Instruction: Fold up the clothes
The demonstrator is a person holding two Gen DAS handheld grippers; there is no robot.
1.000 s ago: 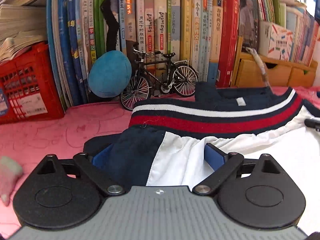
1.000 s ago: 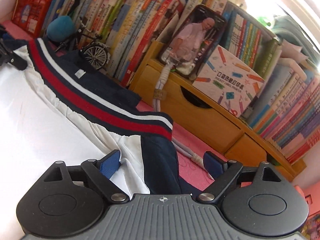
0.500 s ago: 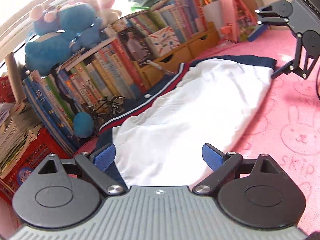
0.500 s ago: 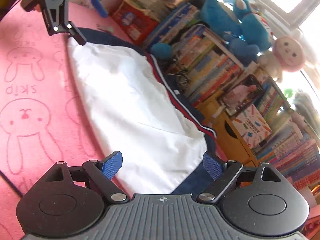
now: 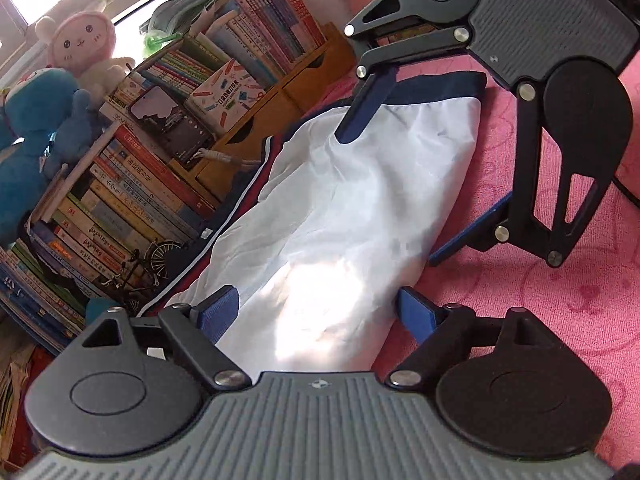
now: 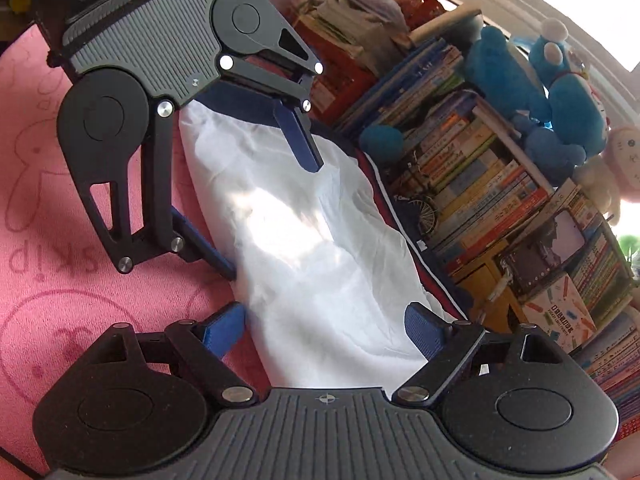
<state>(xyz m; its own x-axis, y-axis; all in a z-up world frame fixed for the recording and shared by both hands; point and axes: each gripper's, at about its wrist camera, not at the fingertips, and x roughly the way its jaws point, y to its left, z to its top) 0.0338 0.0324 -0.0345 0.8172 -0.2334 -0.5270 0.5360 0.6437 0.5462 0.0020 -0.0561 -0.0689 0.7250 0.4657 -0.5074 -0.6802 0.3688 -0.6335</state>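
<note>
Fingers of the left gripper point(image 5: 318, 310) stand spread wide, and their gap has just narrowed a little; the white cloth lies between them but neither blue pad presses on it. Fingers of the right gripper point(image 6: 324, 330) are spread about as wide, also with cloth between them and nothing pinched. The two grippers face each other across the folded garment point(image 5: 340, 216), one at each short end, so each shows in the other's view: the right gripper point(image 5: 394, 196) beyond the left fingers, the left gripper point(image 6: 270, 208) beyond the right fingers.

The garment is a long white panel with a navy hem at its far end and a band of navy, white and red stripes point(image 5: 256, 184) along the edge nearest the books. It lies flat on a pink mat point(image 5: 540, 300) printed with rabbits. Past the left-hand finger of the left gripper stand rows of books point(image 5: 120, 208), a small model bicycle point(image 5: 152, 264), a wooden drawer unit point(image 5: 260, 120) and blue and pink plush toys point(image 5: 36, 128).
</note>
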